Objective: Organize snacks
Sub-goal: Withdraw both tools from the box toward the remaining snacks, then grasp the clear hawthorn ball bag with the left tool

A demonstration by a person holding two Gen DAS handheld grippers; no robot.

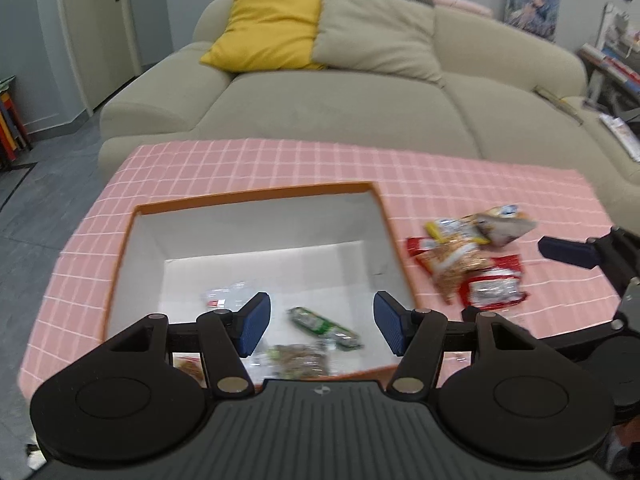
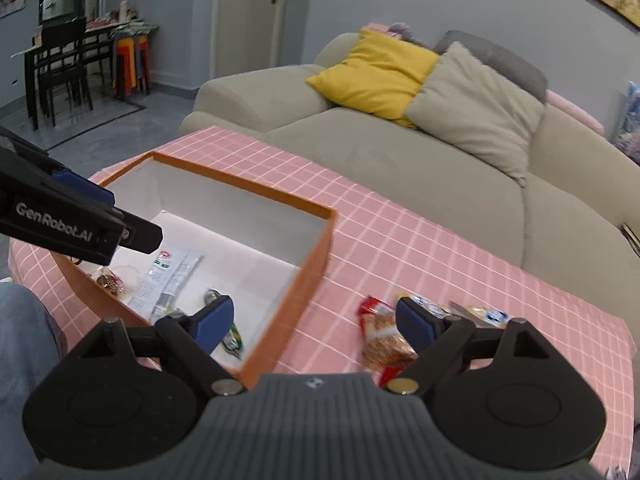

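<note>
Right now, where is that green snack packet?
The green snack packet lies on the white floor inside the orange box, below the open left gripper, beside a clear wrapper.

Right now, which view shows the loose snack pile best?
Left wrist: the whole pile lies unobstructed on the cloth right of the box. Right wrist shows it partly hidden behind the right tool.

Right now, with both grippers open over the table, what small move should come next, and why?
Probably lower the right gripper onto the peanut packet ahead of it and close. Both grippers are open and hold nothing; the left gripper hovers over the orange box, where a few snacks already lie, while a pile of packets sits on the pink cloth beside the box.
</note>
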